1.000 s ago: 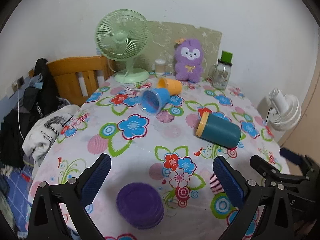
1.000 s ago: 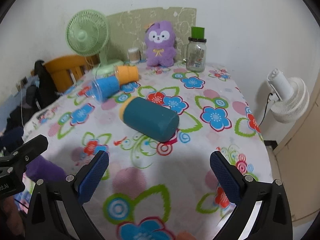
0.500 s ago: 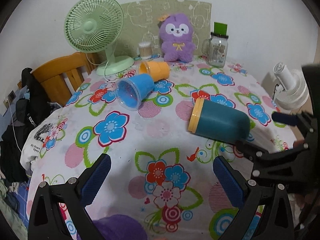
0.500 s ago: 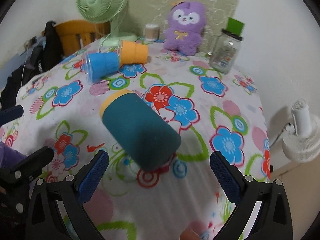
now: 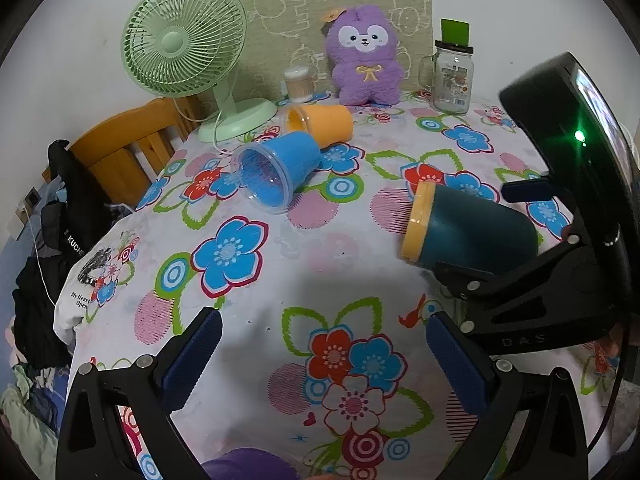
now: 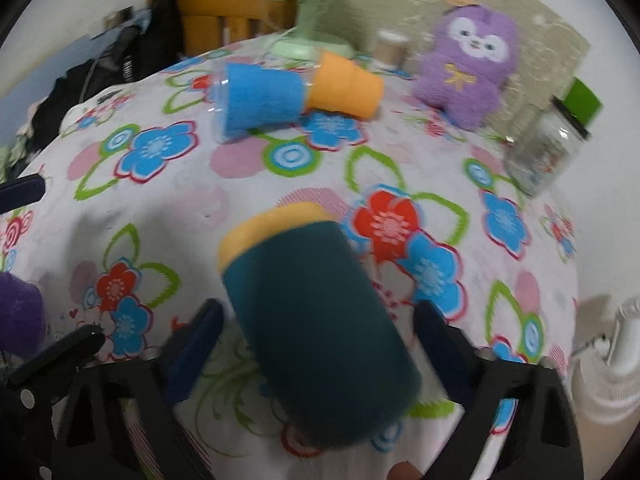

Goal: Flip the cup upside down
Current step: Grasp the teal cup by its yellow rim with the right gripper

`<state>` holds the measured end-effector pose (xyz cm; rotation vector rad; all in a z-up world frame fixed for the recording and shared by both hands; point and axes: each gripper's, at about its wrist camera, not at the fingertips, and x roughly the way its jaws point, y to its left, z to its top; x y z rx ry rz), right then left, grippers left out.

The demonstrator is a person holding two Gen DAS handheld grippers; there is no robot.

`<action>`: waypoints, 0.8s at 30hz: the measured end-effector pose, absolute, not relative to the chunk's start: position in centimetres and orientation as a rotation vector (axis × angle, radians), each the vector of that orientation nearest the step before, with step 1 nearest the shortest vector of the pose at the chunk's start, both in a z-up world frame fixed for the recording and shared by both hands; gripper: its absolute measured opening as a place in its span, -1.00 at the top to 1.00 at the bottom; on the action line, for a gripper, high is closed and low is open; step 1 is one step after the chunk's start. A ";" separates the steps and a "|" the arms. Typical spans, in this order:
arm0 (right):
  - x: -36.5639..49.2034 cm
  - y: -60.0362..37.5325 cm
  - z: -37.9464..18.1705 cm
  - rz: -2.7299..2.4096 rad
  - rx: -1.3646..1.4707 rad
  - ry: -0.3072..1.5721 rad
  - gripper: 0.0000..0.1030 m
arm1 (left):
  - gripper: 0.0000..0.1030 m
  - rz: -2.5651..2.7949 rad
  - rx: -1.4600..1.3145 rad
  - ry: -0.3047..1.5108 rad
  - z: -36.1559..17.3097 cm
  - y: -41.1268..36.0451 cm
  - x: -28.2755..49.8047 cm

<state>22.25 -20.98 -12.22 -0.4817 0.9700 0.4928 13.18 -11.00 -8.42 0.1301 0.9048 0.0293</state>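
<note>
A dark teal cup with a yellow rim (image 5: 468, 232) lies on its side on the flowered tablecloth (image 5: 248, 288), mouth to the left. In the right wrist view the teal cup (image 6: 316, 336) lies between my right gripper's (image 6: 320, 344) open fingers, base toward the camera. My left gripper (image 5: 320, 356) is open and empty over the cloth, left of the teal cup. A blue cup (image 5: 280, 172) and an orange cup (image 5: 324, 122) lie on their sides farther back. The right gripper's body (image 5: 560, 260) shows in the left wrist view.
A green desk fan (image 5: 188, 56), a small jar (image 5: 298, 84), a purple plush toy (image 5: 366, 56) and a glass jar with a green lid (image 5: 454, 72) stand along the back. A purple cup (image 6: 20, 316) sits near the front edge. A wooden chair (image 5: 132, 148) with clothes stands at the left.
Both grippers have moved forward over the table. The right gripper has closed in on the teal cup, which now lies between its open fingers. The purple cup has dropped almost out of the left view.
</note>
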 end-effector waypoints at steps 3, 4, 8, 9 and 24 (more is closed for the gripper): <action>22.5 -20.5 -12.4 0.513 -0.500 0.977 -0.56 | -0.99 0.036 0.127 0.909 -8.5 -10.7 13.2; 22.4 -20.4 -12.4 0.522 -0.502 0.980 -0.53 | -0.99 0.036 0.125 0.909 -8.4 -10.6 13.2; 22.2 -20.1 -12.4 0.520 -0.503 0.986 -0.49 | -1.00 0.035 0.120 0.907 -8.4 -10.5 13.1; 22.2 -20.2 -12.3 0.519 -0.497 0.989 -0.48 | -1.00 0.034 0.120 0.907 -8.4 -10.5 13.1; 18.6 -23.5 -8.6 0.449 -0.336 0.931 -0.42 | -0.99 0.061 0.156 0.953 -11.4 -10.1 14.9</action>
